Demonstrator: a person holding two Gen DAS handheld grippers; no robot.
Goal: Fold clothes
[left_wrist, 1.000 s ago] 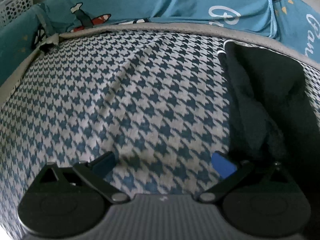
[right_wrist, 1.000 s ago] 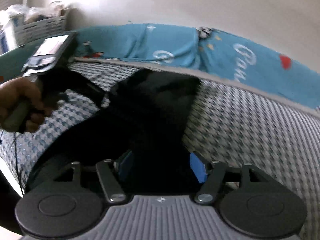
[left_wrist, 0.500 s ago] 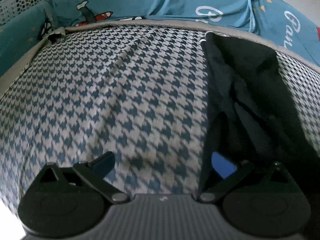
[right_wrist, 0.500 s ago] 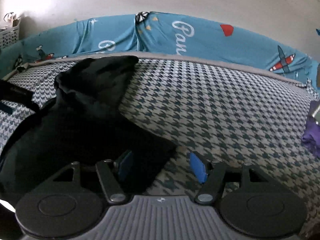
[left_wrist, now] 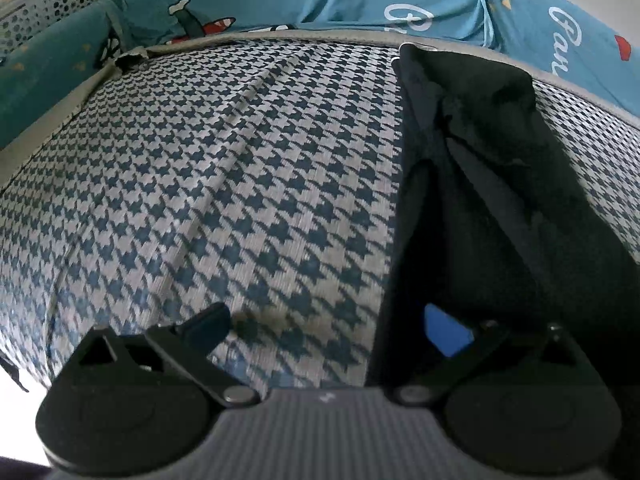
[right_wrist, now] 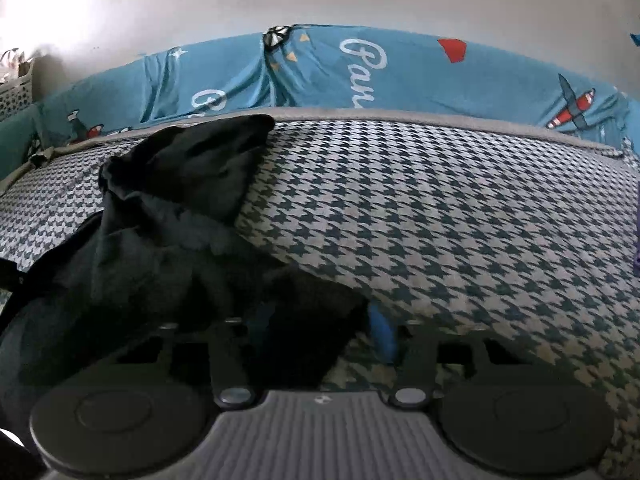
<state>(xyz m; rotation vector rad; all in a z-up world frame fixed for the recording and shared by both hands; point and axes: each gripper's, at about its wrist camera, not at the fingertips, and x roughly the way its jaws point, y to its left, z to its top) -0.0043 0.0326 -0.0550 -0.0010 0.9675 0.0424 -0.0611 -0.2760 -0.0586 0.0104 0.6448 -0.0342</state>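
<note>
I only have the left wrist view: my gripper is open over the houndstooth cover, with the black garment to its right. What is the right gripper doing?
Observer: The right gripper has the near corner of the black garment between its fingers and its jaws are closing. I cannot tell whether the pads press on it yet.
Operator: Does anything else lie on the houndstooth cover to the garment's right?
Observer: A purple sliver shows at the far right edge of the right wrist view. Too little of it shows to say what it is.
</note>
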